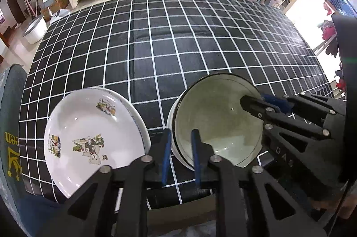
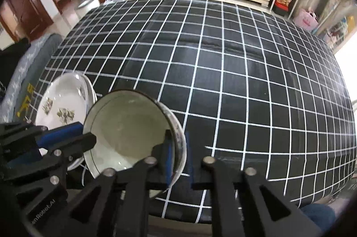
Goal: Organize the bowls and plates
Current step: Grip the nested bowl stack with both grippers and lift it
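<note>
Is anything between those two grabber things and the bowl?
No. Both straddle the bowl's rim already: the left hand-held gripper on its left edge, the right hand-held gripper on its right edge. The plate stack sits beside it, apart.

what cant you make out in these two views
- Left wrist view: whether one bowl or a stack; only white rims show beside it.
- Both views: near edge of the plates, hidden by gripper fingers.
- Right wrist view: plate pictures blurred.
</note>
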Tool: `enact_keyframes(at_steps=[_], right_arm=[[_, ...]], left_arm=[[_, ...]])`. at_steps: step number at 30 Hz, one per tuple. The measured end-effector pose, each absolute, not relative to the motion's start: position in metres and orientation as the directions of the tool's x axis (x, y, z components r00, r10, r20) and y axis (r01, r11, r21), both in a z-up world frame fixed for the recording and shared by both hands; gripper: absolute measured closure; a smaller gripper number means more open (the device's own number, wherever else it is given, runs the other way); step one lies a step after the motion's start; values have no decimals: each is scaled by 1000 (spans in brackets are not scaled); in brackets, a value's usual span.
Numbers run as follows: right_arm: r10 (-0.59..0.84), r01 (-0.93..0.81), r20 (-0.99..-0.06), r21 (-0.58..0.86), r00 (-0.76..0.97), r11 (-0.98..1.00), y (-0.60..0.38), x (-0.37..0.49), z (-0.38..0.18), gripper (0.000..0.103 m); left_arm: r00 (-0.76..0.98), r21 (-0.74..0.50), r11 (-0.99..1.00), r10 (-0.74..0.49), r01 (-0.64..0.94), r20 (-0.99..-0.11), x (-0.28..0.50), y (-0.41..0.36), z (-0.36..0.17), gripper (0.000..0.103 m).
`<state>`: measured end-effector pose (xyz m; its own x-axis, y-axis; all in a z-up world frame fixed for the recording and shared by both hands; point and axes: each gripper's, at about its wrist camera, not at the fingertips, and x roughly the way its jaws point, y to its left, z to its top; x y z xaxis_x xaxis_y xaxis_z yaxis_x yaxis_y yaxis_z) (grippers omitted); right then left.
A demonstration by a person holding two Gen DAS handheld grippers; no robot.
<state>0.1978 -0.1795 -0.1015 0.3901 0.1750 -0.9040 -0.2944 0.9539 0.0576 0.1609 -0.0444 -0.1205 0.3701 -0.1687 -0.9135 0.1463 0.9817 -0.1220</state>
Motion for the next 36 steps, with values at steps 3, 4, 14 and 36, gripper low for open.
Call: enact_keyframes(at_steps=[3, 4, 14, 36], right_arm=[[196, -280, -892, 82, 408, 956, -184, 196, -94, 50], [198, -272, -887, 86, 417, 958, -186, 195, -91, 46], [189, -209, -836, 92, 515, 974, -198, 174, -56, 30], [117, -71, -901, 96, 418, 993, -198, 184, -102, 29]], left_arm=[[397, -115, 980, -173, 165, -901, 156, -44, -110, 71], [406, -117, 978, -179, 172, -896, 154, -43, -106, 67], [490, -193, 953, -287, 235, -823, 136, -22, -80, 38], [289, -402, 875, -472, 268, -833, 164, -14, -136, 38]])
